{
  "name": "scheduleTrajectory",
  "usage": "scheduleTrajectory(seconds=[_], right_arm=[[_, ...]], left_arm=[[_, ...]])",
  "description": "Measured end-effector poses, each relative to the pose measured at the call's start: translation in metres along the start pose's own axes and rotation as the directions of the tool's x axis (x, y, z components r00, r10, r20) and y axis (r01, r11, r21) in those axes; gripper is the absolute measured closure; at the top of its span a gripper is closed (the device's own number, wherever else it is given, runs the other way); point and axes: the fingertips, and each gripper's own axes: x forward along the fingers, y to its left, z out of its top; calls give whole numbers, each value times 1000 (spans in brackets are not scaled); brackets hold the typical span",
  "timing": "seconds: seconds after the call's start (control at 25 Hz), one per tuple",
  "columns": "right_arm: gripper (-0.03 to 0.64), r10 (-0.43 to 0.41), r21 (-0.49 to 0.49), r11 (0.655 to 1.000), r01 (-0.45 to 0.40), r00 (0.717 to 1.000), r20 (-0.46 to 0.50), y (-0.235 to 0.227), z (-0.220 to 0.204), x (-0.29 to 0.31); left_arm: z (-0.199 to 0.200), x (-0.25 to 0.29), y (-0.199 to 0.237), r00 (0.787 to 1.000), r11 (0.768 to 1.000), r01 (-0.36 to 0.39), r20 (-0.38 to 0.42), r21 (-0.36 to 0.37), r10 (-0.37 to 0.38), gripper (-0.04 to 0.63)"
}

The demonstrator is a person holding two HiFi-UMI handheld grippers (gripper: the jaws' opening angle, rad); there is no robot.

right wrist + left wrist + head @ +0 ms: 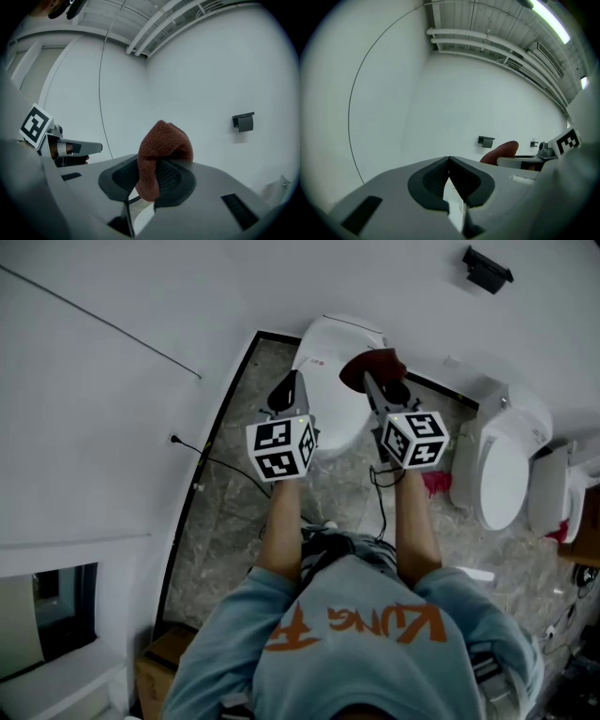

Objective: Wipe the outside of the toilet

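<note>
Red cloth sits clamped in the right gripper over the toilet; left gripper, closed and empty, hovers just left.

There were two toilets, the middle toilet and the right-hand toilet. Two grippers as well, left gripper and right gripper. Then just one rust-red cloth, one black wall holder and one cardboard box.
</note>
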Motion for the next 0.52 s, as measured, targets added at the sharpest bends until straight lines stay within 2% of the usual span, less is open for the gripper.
scheduleTrajectory(seconds=[0.08, 0.28, 0.52], right_arm=[[534, -7, -6, 1000, 7, 1000, 7, -1, 2, -1], [534, -10, -13, 1000, 10, 999, 33, 6, 7, -4], [534, -3, -18, 1000, 5, 998, 70, 2, 18, -14]], left_arm=[[-1, 0, -2, 1000, 1000, 5, -2, 17, -5, 600], [0, -5, -14, 997, 995, 72, -4, 65, -72, 600], [6, -6, -23, 997, 996, 75, 17, 44, -76, 600]])
